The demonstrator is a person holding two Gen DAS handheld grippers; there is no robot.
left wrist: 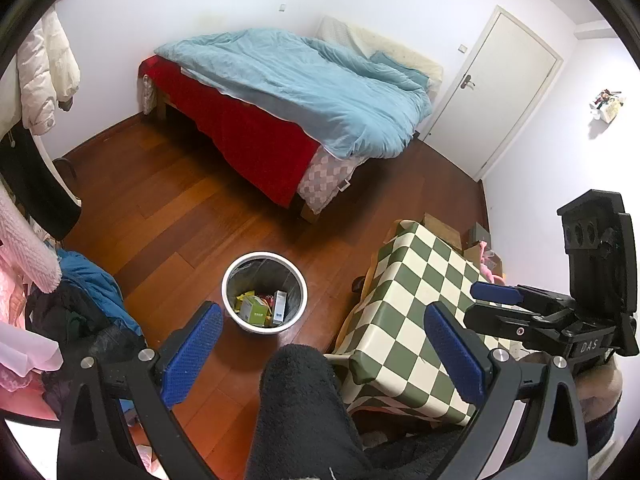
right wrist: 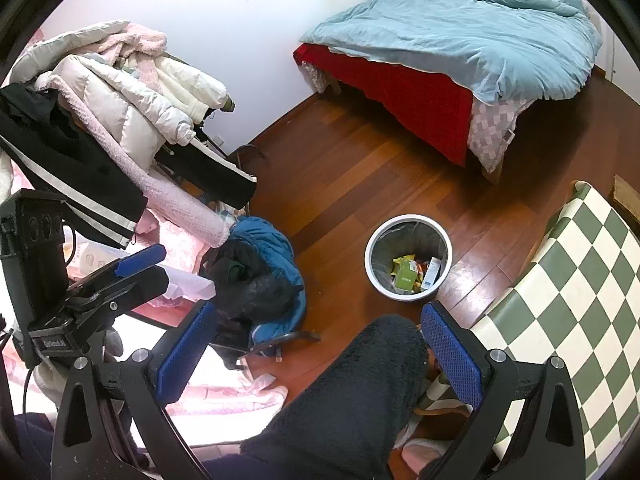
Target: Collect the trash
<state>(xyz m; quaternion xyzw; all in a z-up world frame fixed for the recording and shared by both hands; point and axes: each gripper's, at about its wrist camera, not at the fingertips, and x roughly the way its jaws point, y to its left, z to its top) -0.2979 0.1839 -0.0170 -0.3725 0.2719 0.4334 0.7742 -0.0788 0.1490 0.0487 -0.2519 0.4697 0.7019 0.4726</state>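
Both tongs hung empty above the bin, jaws apart.

The left tongs (left wrist: 324, 344) and the right tongs (right wrist: 320, 344) each stood wide open with nothing between the blue pads, held over a dark fleece-clad leg (left wrist: 304, 412). The trash lay in the white waste bin (left wrist: 240, 322) on the wood floor (left wrist: 160, 208), just beside the checked bench (left wrist: 416, 320): a green carton (left wrist: 253, 311), a small white box (left wrist: 279, 302) and crumpled yellow wrappers (left wrist: 244, 298), resting low on a dark liner. These looked light and easily crushed, so a gentle pinch across a carton's flat faces would likely suit; the wrappers seemed slippery and soft. The bin was well short of full. No loose litter showed plainly on the floor.
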